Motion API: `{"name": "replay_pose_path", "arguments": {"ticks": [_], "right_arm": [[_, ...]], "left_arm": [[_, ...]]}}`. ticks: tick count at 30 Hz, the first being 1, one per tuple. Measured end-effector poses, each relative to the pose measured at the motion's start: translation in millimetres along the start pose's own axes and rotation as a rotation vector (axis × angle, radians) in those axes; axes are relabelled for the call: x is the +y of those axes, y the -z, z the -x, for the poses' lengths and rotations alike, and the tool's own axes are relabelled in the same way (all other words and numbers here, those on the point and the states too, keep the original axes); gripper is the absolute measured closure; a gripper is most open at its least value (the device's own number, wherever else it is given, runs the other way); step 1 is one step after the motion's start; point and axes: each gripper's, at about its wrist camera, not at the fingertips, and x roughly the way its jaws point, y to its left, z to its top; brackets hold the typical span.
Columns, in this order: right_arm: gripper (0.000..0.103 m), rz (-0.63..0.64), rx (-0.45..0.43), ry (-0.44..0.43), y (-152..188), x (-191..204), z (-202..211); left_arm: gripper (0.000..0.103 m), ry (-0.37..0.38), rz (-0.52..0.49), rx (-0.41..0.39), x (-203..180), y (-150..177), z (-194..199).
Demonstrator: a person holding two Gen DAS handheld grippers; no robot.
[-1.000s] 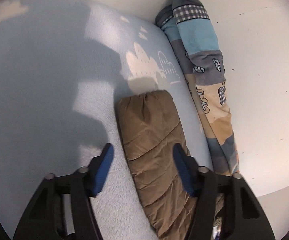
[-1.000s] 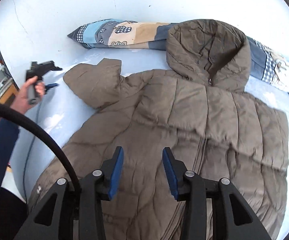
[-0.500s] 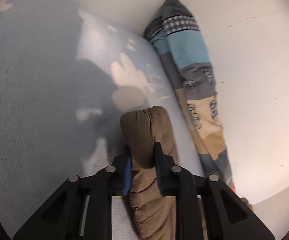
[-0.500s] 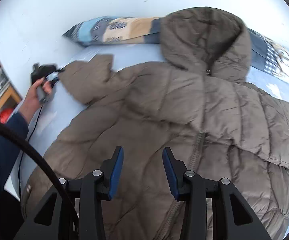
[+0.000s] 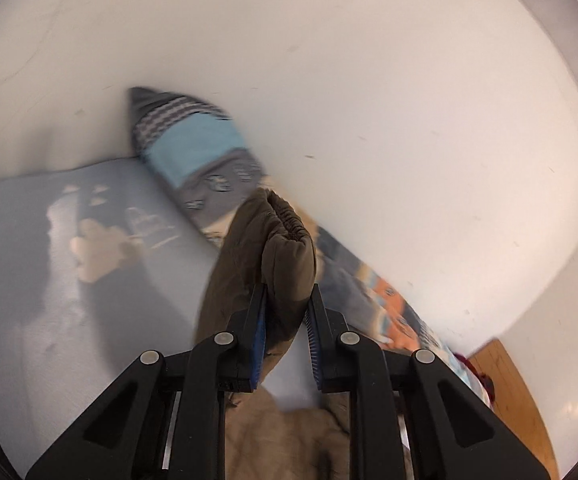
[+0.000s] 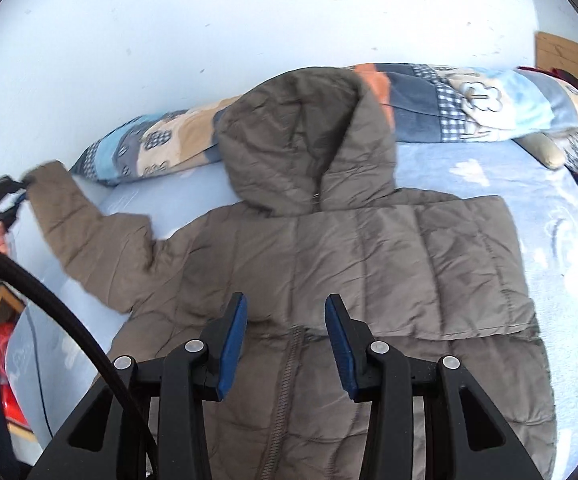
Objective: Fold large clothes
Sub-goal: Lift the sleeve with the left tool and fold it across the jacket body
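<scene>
Left tool (image 5: 285, 320) was pinched on the brown jacket's (image 6: 329, 264) sleeve cuff (image 5: 287, 248), raised off the bed (image 6: 561, 248) near the patchwork pillow (image 5: 193, 148), likely to fold it inward, while the right tool (image 6: 285, 336), spread and empty, hovered over the jacket's zipper, below its hood.

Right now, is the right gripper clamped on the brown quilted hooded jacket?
No: the right gripper has its jaws apart with nothing between them, above the brown quilted hooded jacket spread on the bed.
</scene>
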Motion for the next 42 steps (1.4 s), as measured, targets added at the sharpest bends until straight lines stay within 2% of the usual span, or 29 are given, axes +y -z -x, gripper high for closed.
{"name": "replay_pose_path", "arguments": {"ticks": [5,10,11,14,17,20,24,27,31,33,36,38,41,42], "right_arm": [[0.059,-0.021,0.037,0.063,-11,-23,-15],[0.059,-0.047,0.269,0.089,3,-42,-55],[0.059,-0.069,0.281,0.089,4,-47,-55],[0.059,-0.164,0.213,0.048,-7,-69,-30],[0.059,-0.228,0.105,0.076,-20,-97,3],[0.059,-0.309,0.051,0.091,-21,-129,25],[0.059,-0.391,0.025,0.093,-18,-164,43],[0.059,-0.421,0.004,0.089,-19,-180,58],[0.059,-0.447,-0.02,0.077,-17,-193,68],[0.059,-0.453,-0.023,0.057,-18,-196,69],[0.059,-0.449,-0.027,0.03,-22,-195,70],[0.059,-0.448,-0.026,0.008,-24,-193,68],[0.059,-0.451,-0.036,-0.031,-28,-188,64],[0.059,-0.449,-0.036,-0.041,-29,-185,60]], "left_arm": [[0.085,0.095,-0.123,0.083,-105,38,6],[0.085,0.153,-0.205,0.187,-190,91,-12],[0.085,0.164,-0.223,0.212,-207,103,-17],[0.085,0.201,-0.262,0.271,-252,141,-28],[0.085,0.214,-0.296,0.321,-285,181,-45],[0.085,0.21,-0.329,0.384,-310,233,-69],[0.085,0.177,-0.355,0.491,-324,304,-102],[0.085,0.121,-0.39,0.58,-319,368,-133],[0.083,0.055,-0.416,0.682,-307,428,-154],[0.074,0.014,-0.427,0.737,-299,448,-167],[0.064,0.013,-0.456,0.768,-299,459,-168],[0.055,0.032,-0.478,0.773,-304,449,-158],[0.039,0.059,-0.508,0.705,-307,418,-135],[0.038,0.054,-0.523,0.675,-305,406,-127]]}}
